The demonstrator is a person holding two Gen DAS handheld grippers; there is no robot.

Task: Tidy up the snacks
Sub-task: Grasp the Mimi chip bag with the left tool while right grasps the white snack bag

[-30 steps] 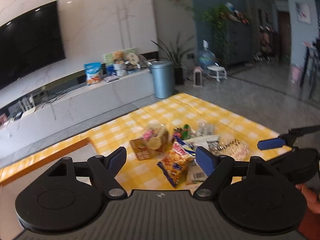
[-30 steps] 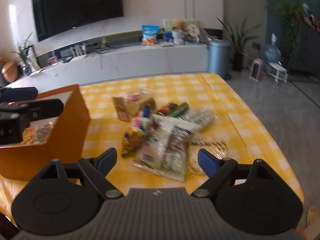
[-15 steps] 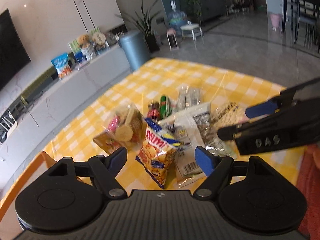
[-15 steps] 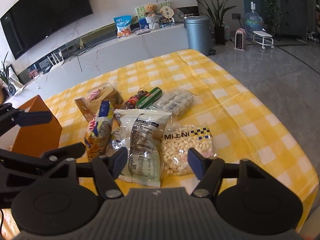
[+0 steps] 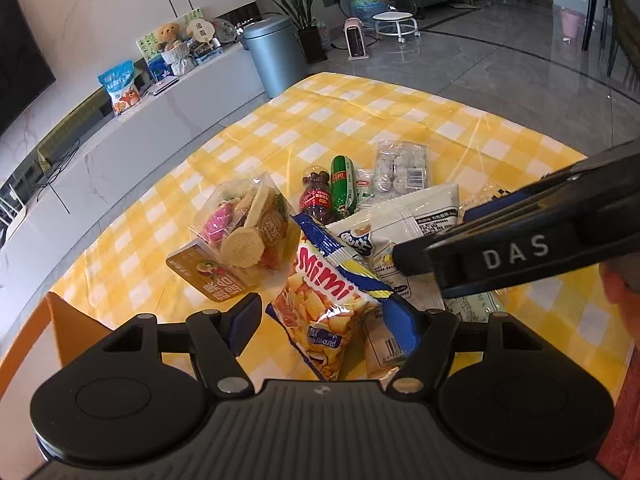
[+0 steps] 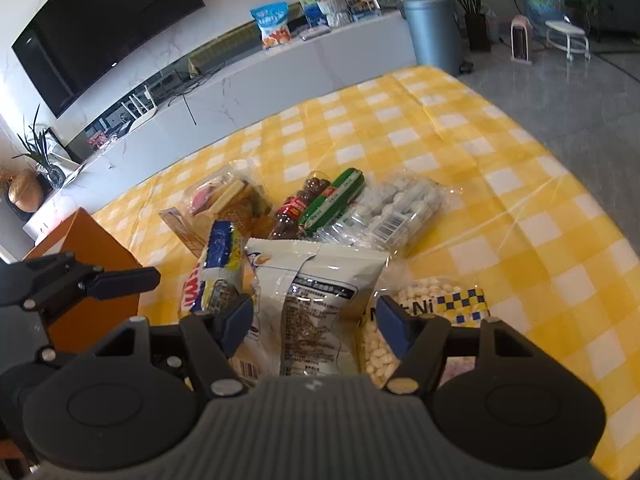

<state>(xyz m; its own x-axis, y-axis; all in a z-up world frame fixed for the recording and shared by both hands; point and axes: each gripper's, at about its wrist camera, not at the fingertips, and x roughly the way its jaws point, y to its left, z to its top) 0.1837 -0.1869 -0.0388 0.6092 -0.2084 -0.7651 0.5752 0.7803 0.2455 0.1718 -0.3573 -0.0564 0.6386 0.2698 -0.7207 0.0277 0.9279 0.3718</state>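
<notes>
A pile of snacks lies on the yellow checked tablecloth (image 5: 360,116). My left gripper (image 5: 324,320) hangs low over the Mimi chips bag (image 5: 324,292). Its jaws are closing with the bag between them, and the pads do not squeeze it. My right gripper (image 6: 316,322) straddles a white printed bag (image 6: 316,280); its jaws are opening slightly and do not press the bag. In the left wrist view the right gripper (image 5: 520,248) crosses from the right. The left gripper (image 6: 100,280) shows at the left edge of the right wrist view.
Around the two bags lie a cookie pack (image 5: 248,232), a chocolate bottle (image 5: 316,196), a green sausage (image 5: 344,180), a clear candy pack (image 5: 400,168) and a pellet bag (image 6: 420,300). An orange box (image 6: 80,248) stands at the left. The table's edge (image 6: 600,208) drops off to the right.
Both grippers have sunk and moved in toward the snack pile, tilting further down. The chips bag now sits between the left fingers, the white bag between the right ones. Both gaps look narrower.
</notes>
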